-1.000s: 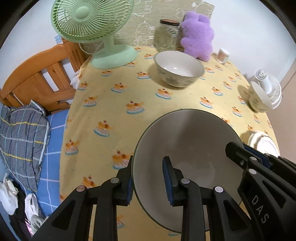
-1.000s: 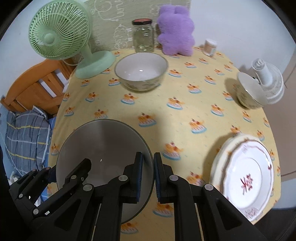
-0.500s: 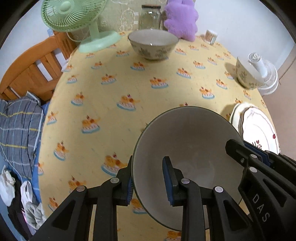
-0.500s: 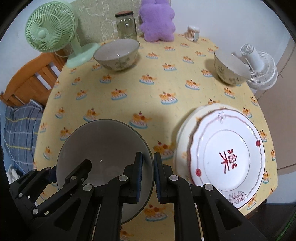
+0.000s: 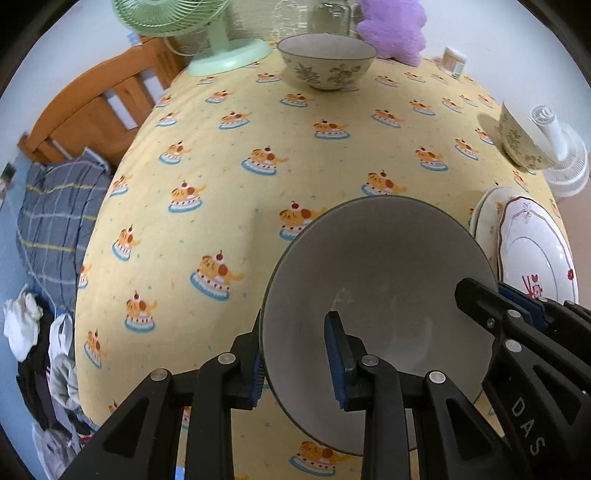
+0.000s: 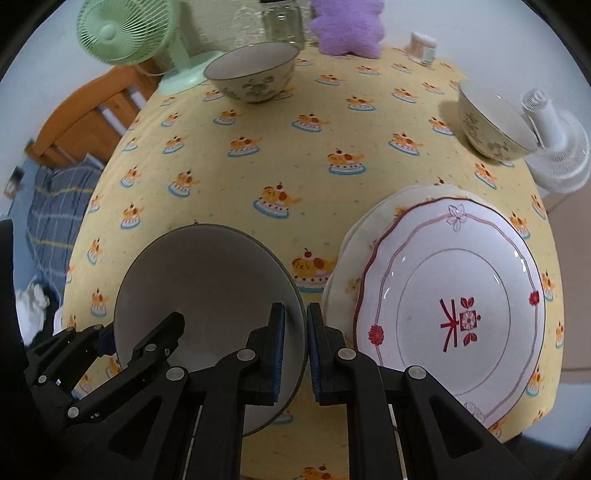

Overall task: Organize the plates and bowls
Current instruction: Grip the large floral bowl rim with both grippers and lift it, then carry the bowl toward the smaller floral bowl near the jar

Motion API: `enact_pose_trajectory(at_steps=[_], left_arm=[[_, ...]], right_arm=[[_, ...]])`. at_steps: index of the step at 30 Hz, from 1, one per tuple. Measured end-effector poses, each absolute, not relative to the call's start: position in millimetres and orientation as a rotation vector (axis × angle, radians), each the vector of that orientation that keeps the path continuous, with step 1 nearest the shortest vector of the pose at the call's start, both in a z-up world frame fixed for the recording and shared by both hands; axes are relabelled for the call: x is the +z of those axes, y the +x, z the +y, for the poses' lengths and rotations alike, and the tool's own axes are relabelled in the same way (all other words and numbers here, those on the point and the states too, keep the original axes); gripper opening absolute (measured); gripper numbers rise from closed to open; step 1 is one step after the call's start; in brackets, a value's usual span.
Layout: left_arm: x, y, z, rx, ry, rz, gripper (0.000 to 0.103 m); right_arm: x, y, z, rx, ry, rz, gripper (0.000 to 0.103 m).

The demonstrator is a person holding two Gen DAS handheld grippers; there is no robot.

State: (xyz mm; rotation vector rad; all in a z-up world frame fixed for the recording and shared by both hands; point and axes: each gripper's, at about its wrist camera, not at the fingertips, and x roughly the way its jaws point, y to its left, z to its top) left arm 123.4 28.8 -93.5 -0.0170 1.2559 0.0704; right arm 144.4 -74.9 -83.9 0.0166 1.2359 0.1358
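Together, both grippers' jaws clamp opposite rims of a smooth, round grey bowl [image 5: 376, 295] above patterned cloth [image 5: 258, 129].

There were three bowls in all: one plain grey bowl [image 5: 376, 280] held up over the worktop [image 5: 258, 140], and two floral-patterned bowls, one [image 5: 327, 61] near the far edge and one [image 5: 519, 138] off to the right. Two plates lay stacked, a red-trimmed plate [image 6: 452, 306] on a cream plate [image 6: 341, 277]. Two fans stood about, a green fan [image 6: 122, 31] and a white fan [image 6: 557, 147]. One glass jar [image 6: 282, 18], one purple plush toy [image 6: 347, 26] and one small white-lidded container [image 6: 423, 46] completed the count. Two grippers were there, the left gripper [image 5: 295, 365] and the right gripper [image 6: 295, 350].
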Motion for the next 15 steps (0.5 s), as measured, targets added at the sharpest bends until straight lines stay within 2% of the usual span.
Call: enact_pose_trajectory(at_steps=[2,7,8,9,12,13,14,15], left_arm=[[-93.9,123.8,30.2,0.074,-0.023,1.257,0.029],[-91.8,122.8,33.9,0.032,-0.062,1.254,0.050],[-90.4,121.7,34.1,0.023,-0.060,1.251,0.065],[-89.5,120.9,33.3,0.015,-0.051,1.257,0.072],[-83.9,116.7,32.2,-0.017,-0.026,1.245,0.073],[-82.0,115.1,33.2,-0.020,-0.023,1.240,0.074],[-80.3,113.3,34.5,-0.024,-0.025,1.238,0.077],[-78.1,111.6,36.6,-0.036,-0.035,1.233,0.081]], right_arm=[[-82.8,143.2,-73.5,0.143,0.007,1.233,0.015],[-81.1,143.8,-68.7,0.133,-0.009,1.219,0.016],[-81.1,143.8,-67.4,0.123,-0.016,1.215,0.016],[-81.1,143.0,-66.6,0.110,-0.018,1.213,0.016],[-78.4,137.2,-66.1,0.053,-0.007,1.214,0.016],[-76.9,134.7,-65.4,0.044,0.003,1.213,0.022],[-75.4,132.8,-64.5,0.034,0.003,1.210,0.034],[-72.5,130.7,-63.1,0.026,0.001,1.201,0.042]])
